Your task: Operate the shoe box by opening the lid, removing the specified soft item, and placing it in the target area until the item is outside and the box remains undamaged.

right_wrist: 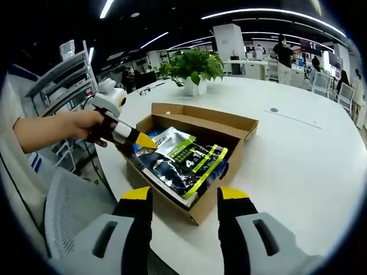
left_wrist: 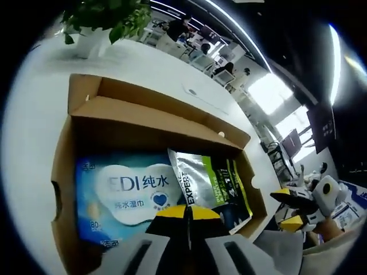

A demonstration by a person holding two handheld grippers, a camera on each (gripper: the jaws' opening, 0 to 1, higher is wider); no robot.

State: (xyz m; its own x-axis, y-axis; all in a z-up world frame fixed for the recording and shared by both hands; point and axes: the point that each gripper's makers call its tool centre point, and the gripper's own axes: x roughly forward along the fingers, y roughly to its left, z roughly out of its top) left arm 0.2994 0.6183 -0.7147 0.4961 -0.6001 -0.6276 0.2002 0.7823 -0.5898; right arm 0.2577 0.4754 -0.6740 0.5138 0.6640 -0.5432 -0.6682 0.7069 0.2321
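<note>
The open cardboard shoe box point(left_wrist: 62, 166) point(right_wrist: 202, 209) lies on the white table, its lid flap point(left_wrist: 143, 109) folded back on the far side. Inside lie a blue wet-wipes pack point(left_wrist: 126, 189) and a silver, green and black pouch point(left_wrist: 212, 180) point(right_wrist: 183, 160) side by side. My left gripper point(left_wrist: 187, 211) point(right_wrist: 149, 140) hangs over the box's near edge, jaws shut, yellow tips pressed together above the two items; I see nothing between them. My right gripper point(right_wrist: 183, 195) point(left_wrist: 288, 211) stands open just outside the box's near corner.
A potted plant point(left_wrist: 103, 17) point(right_wrist: 192, 66) stands on the round white table point(right_wrist: 287, 154) beyond the box. A hand point(right_wrist: 69, 129) holds the left gripper. A grey chair point(right_wrist: 63, 206) sits at the table's edge. Desks and people are far behind.
</note>
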